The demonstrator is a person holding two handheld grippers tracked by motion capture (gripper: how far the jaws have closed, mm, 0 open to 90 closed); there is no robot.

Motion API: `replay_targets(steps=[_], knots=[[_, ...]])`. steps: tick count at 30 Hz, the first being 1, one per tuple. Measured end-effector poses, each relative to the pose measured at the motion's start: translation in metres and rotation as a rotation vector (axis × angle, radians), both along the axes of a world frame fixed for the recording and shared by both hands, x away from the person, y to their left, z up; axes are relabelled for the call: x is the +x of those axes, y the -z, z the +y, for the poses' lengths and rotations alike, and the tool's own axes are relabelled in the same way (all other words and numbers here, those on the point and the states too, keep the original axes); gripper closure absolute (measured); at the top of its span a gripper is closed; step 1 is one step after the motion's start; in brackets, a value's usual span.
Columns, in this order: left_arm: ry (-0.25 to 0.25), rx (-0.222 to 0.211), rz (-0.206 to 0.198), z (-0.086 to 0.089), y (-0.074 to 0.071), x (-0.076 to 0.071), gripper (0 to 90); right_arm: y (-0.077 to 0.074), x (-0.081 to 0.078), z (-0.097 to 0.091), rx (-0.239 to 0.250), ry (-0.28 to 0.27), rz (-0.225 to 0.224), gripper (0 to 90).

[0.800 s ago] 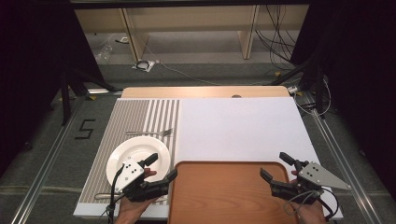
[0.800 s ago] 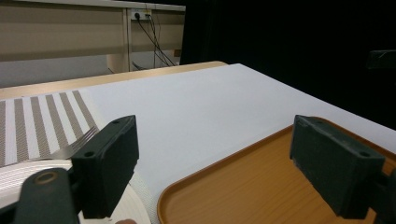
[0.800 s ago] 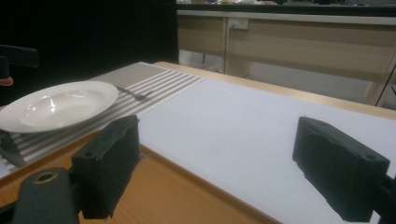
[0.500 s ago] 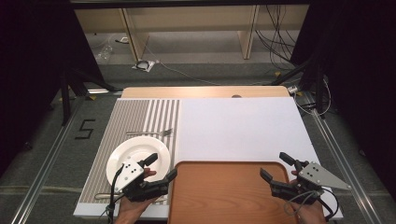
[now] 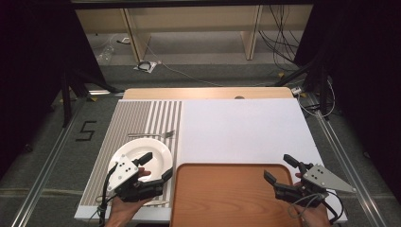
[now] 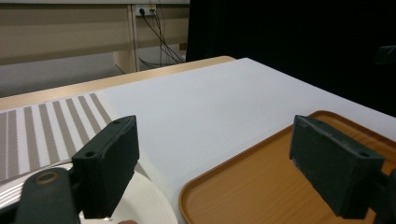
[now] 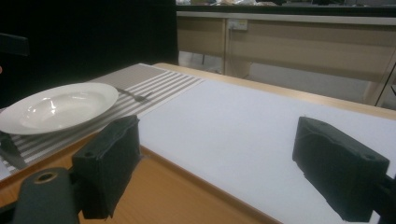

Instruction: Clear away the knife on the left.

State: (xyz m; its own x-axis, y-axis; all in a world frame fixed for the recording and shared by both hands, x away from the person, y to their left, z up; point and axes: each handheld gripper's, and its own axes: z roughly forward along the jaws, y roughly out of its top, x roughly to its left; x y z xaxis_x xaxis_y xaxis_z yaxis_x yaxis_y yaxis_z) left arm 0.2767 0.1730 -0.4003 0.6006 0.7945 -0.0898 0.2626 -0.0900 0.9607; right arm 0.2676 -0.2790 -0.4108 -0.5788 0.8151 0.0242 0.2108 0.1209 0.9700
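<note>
1. Bare floor and pale shelving sit behind the table; on the table lie a white sheet (image 5: 241, 127) and a striped mat (image 5: 137, 123).
2. Landmark: white plate (image 5: 142, 153) on the striped mat, just left of the brown tray (image 5: 227, 194). It is the thing nearest the work, empty as far as I can see.
3. Left gripper (image 5: 153, 168) hovers over the plate's near-right rim, jaws spread wide, nothing between them; one jaw over the plate, the other toward the tray.
4. Fork (image 5: 151, 135) lies just beyond the plate, apart from it.
5. Right gripper (image 5: 283, 168) sits far right of the plate, over the tray's right end, jaws wide and empty.
6. Risk, my judgement: the plate's rim is thin and glazed; a shallow bite could slip, or tip the plate against the tray's lip. A push forward could nudge the fork.
7. Against the earlier pictures: no visible change. Both grippers and the plate sit where they were.
</note>
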Motion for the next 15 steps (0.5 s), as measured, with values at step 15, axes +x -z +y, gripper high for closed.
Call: replay_targets(steps=[15], knots=[[0.01,0.084,0.108,0.028,-0.006,0.001,16.1,0.0,0.0,0.002,-0.002,-0.009,0.002,16.0]])
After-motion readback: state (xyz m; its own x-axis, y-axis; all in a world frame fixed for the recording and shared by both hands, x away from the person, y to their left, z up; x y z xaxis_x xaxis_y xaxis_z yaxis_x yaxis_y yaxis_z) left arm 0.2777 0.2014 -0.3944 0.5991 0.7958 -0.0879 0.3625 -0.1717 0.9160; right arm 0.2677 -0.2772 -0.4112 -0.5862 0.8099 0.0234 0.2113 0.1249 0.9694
